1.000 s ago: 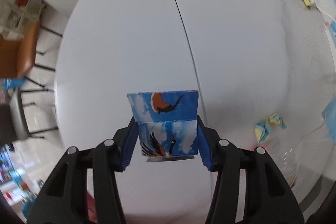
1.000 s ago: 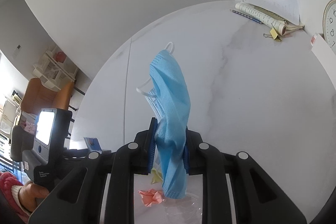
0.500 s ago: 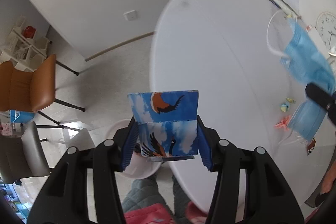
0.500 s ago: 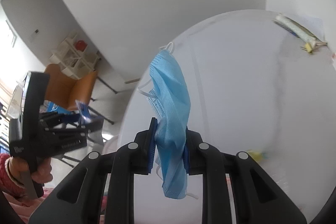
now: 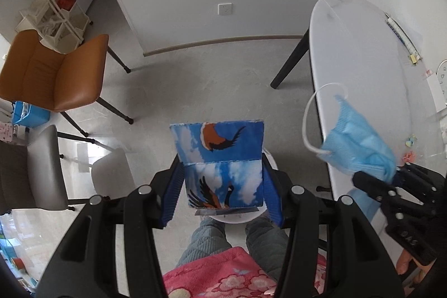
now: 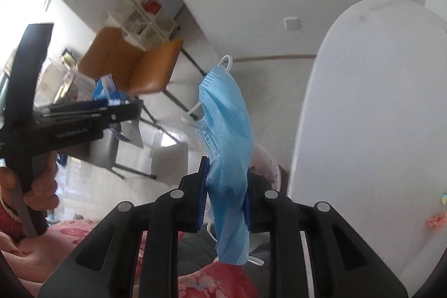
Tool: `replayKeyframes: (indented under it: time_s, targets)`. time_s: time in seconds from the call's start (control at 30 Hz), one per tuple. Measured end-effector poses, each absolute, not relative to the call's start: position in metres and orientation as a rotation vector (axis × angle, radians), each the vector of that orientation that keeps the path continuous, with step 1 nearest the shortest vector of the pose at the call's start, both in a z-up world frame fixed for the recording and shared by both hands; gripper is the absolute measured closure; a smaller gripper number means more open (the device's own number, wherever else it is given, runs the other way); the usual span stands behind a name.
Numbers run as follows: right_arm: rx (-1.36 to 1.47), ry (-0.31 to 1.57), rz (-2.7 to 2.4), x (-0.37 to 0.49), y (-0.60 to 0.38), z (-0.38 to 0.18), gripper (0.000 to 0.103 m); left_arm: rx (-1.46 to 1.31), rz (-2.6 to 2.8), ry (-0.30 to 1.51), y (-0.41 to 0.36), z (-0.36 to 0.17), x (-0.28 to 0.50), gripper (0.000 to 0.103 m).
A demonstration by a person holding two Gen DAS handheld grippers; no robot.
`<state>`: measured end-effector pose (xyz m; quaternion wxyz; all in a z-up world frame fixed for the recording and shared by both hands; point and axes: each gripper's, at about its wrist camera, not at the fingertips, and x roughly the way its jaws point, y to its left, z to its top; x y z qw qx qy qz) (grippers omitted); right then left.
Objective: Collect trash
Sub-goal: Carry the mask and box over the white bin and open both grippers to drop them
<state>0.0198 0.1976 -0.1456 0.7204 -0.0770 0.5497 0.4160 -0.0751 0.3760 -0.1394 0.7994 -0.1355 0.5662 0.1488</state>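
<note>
Now left gripper (image 5: 220, 186) clamps box (image 5: 220, 158) — right gripper (image 6: 225, 186) pinches mask (image 6: 226, 136).

Blue bird-print carton (image 5: 220, 166), flattened & folded, upright, pinched at both sides betw. blue pads, above white bin (image 5: 268, 158) on floor. Crumpled blue mask (image 6: 226, 136) w/ white ear loops hangs clamped mid-body, off table edge.

Pleated nonwoven mask (image 6: 226, 130), glossy printed carton (image 5: 220, 164), smooth matt tabletop (image 5: 357, 52).
</note>
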Motion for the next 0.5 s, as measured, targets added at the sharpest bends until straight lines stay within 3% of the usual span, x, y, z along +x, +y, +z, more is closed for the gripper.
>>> replayKeyframes:
  time_s: [0.13,0.2,0.27,0.3,0.37,0.43,0.5]
  targets:
    - [-0.241,1.261,0.918,0.014,0.239,-0.178,0.076,-0.299,0.331,1.221,0.397,-0.151,-0.083,0.053]
    - [-0.289,1.293,0.911,0.011,0.256,-0.201,0.069,-0.298,0.333,1.228,0.405,-0.159,-0.085,0.053]
    - [-0.303,1.324,0.917,0.01,0.266,-0.219,0.049,-0.298,0.336,1.239,0.412,-0.165,-0.088,0.053]
    - [-0.31,1.342,0.917,0.009,0.27,-0.227,0.047,-0.301,0.331,1.247,0.415,-0.169,-0.088,0.053]
    - [-0.315,1.367,0.901,0.007,0.272,-0.235,0.031,-0.302,0.326,1.257,0.421,-0.175,-0.09,0.053]
    - [-0.309,1.357,0.876,0.008,0.269,-0.231,0.029,-0.3,0.324,1.259,0.423,-0.176,-0.092,0.053]
    - [-0.296,1.342,0.856,0.007,0.263,-0.222,0.02,-0.297,0.31,1.26,0.423,-0.178,-0.091,0.053]
